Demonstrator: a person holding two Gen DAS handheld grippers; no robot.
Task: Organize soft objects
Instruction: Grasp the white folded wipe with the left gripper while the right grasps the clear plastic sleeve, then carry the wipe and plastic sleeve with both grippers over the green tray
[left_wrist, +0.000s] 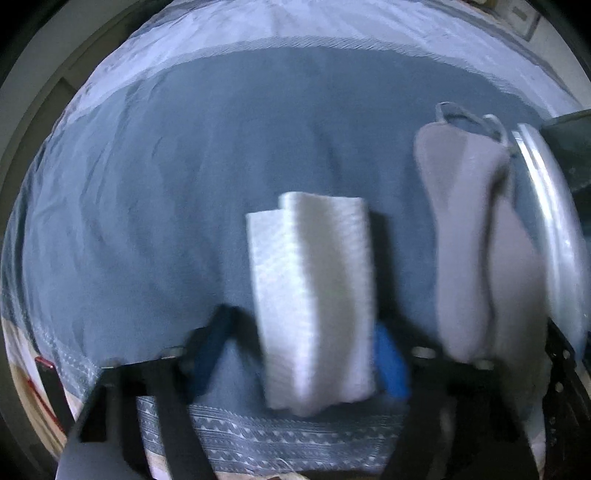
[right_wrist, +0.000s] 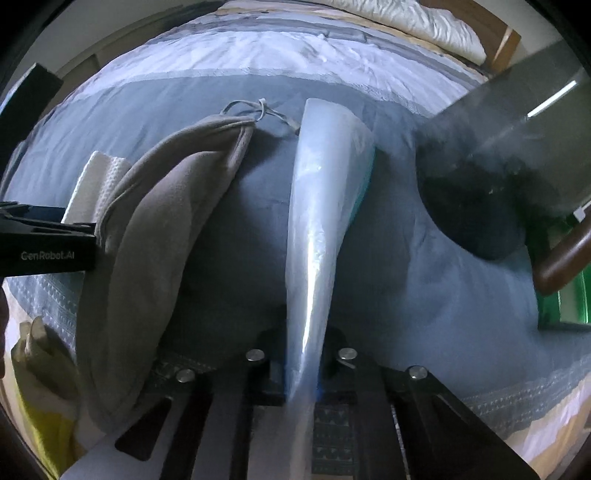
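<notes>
Dim, cool bluish light in both views, motion blur smearing the white towel (left_wrist: 314, 295), glare streak down the plastic-wrapped pack (right_wrist: 314, 240), heavy fisheye bending and dark vignette at edges.
</notes>
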